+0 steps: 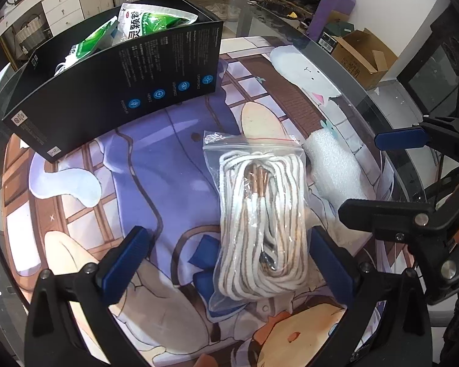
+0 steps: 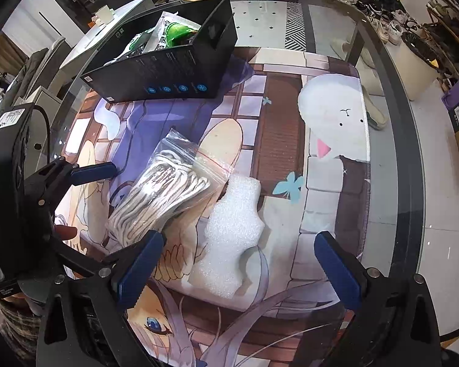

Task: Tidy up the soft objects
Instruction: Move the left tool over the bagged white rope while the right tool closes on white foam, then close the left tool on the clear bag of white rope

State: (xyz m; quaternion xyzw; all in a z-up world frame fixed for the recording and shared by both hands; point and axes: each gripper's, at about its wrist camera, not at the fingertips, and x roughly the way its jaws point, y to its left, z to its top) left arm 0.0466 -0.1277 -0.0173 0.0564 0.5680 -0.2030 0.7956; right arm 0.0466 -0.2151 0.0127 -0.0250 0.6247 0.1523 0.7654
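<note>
A clear zip bag of white rope [image 1: 260, 217] lies on the printed mat; it also shows in the right wrist view [image 2: 165, 192]. A white foam piece [image 1: 333, 171] lies right of it [image 2: 232, 232]. My left gripper [image 1: 229, 263] is open, its fingers either side of the bag's near end, just above the mat. My right gripper [image 2: 244, 272] is open, hovering over the near end of the foam. A black open box [image 1: 113, 85] at the back left holds green-and-white pouches [image 1: 150, 21]; the box also shows in the right wrist view [image 2: 168, 70].
The mat [image 2: 290, 140] covers a round glass table [image 2: 391, 140]. A cardboard box [image 1: 361, 55] and shoe racks stand on the floor beyond the table edge. The right gripper's fingers show at the right of the left wrist view [image 1: 401, 140].
</note>
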